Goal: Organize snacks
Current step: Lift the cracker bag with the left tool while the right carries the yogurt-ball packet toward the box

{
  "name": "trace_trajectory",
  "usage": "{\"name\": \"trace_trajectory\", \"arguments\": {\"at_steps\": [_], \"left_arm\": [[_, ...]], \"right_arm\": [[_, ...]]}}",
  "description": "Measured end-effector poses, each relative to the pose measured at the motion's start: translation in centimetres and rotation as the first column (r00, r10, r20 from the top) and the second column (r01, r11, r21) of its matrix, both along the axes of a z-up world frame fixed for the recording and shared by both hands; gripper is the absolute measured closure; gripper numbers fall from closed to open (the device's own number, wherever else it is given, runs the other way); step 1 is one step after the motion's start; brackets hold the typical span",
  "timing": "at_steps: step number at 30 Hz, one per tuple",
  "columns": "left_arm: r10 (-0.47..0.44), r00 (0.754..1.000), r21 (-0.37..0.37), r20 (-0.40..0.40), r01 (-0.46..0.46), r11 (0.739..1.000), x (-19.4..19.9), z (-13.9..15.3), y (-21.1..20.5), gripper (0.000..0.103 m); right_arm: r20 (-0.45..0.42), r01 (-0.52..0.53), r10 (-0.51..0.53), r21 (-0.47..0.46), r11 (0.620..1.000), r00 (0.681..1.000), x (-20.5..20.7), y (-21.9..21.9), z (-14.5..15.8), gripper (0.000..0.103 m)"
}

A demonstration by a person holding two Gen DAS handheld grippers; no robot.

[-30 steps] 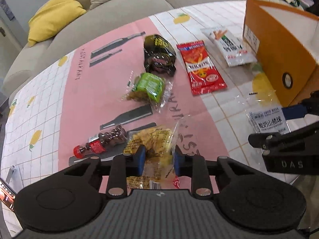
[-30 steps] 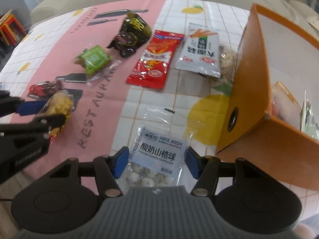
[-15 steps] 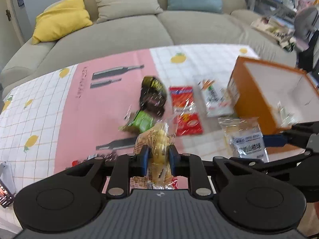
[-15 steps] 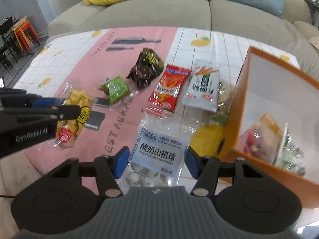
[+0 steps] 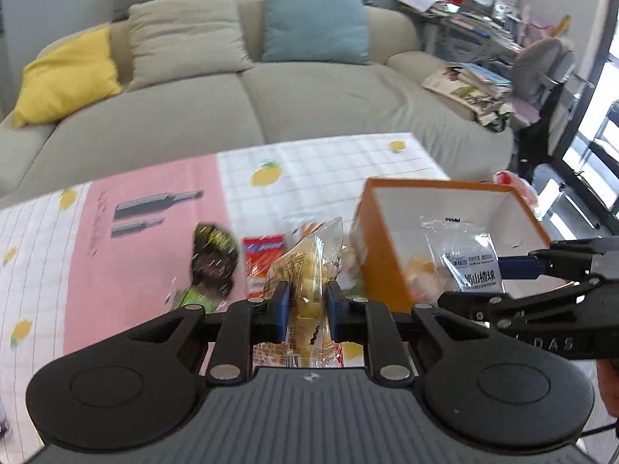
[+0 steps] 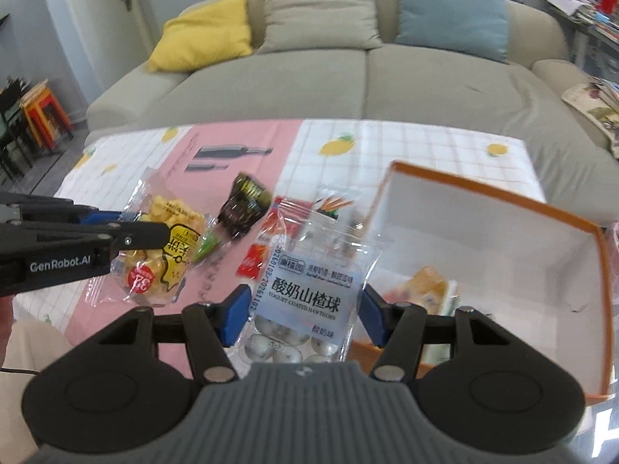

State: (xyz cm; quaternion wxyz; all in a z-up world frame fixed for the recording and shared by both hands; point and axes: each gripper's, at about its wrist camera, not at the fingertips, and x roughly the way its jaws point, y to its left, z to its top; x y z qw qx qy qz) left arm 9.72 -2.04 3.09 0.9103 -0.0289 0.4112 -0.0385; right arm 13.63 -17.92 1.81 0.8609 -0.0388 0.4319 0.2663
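Observation:
My left gripper [image 5: 307,305] is shut on a yellow snack bag [image 5: 309,270] and holds it in the air above the table; the bag also shows in the right wrist view [image 6: 162,247]. My right gripper [image 6: 305,309] is shut on a clear bag of white yogurt hawthorn balls [image 6: 309,282], lifted beside the orange box [image 6: 483,208]. In the left wrist view that bag [image 5: 464,259] hangs over the box [image 5: 371,243]. The box holds some packets [image 6: 421,286].
On the pink and white tablecloth [image 6: 240,143] lie a black bag [image 6: 243,205], a red packet [image 6: 259,251], a green packet [image 6: 205,243] and a white carrot-print packet [image 6: 332,201]. A beige sofa [image 6: 348,73] stands behind the table.
Both grippers have risen from the table with their bags. The left one has moved right toward the box, and the right one's bag now hangs at the box.

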Motion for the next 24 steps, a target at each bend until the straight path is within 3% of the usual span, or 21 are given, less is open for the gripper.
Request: {"name": "trace_trajectory", "arguments": {"at_steps": [6,12,17,24], "left_arm": [[-0.098,0.995,-0.013,0.016,0.098,0.995,2.6,1.4,-3.5,0.082],[-0.198,0.980,-0.010,0.010,0.198,0.980,5.4,1.3,-7.8,0.083],[-0.290,0.957,-0.045,-0.014,0.289,0.956,7.6,0.4,-11.6,0.083],[-0.344,0.933,0.042,-0.105,0.350,0.936,11.1,-3.5,-15.4,0.083]], "right_arm": [[0.041,0.064,-0.063,-0.023,0.998,0.997,1.8,-4.1,1.6,0.044],[0.043,0.107,-0.104,-0.077,0.991,0.994,4.2,-7.8,1.2,0.044],[0.027,0.125,-0.122,-0.128,0.984,0.992,6.2,-10.5,-0.6,0.044],[-0.070,0.154,-0.165,-0.148,0.977,0.984,9.4,-13.0,-4.8,0.044]]}}
